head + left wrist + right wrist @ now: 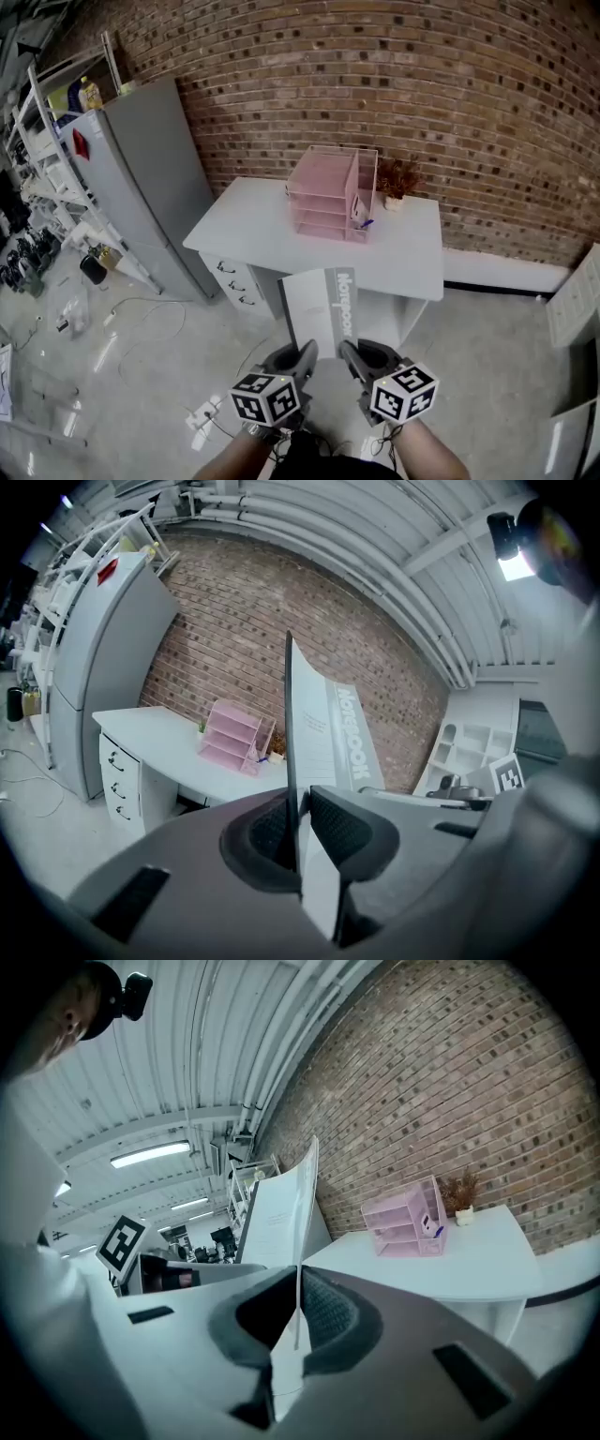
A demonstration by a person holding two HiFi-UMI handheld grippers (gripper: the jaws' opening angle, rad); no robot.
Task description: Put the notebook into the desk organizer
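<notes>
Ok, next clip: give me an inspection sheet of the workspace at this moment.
Surface: white desk standing against a brick wall.
Job's things: notebook held in the air, short of the desk; pink desk organizer on the desk, near the wall.
Clutter: small potted plant beside the organizer; small items in the organizer's side compartment, too small to name.
Grippers: left gripper and right gripper are both shut on the notebook's near edge.
Cables: white cable and power strip on the floor left of the desk.
Surroundings: grey fridge and shelving rack at left.
</notes>
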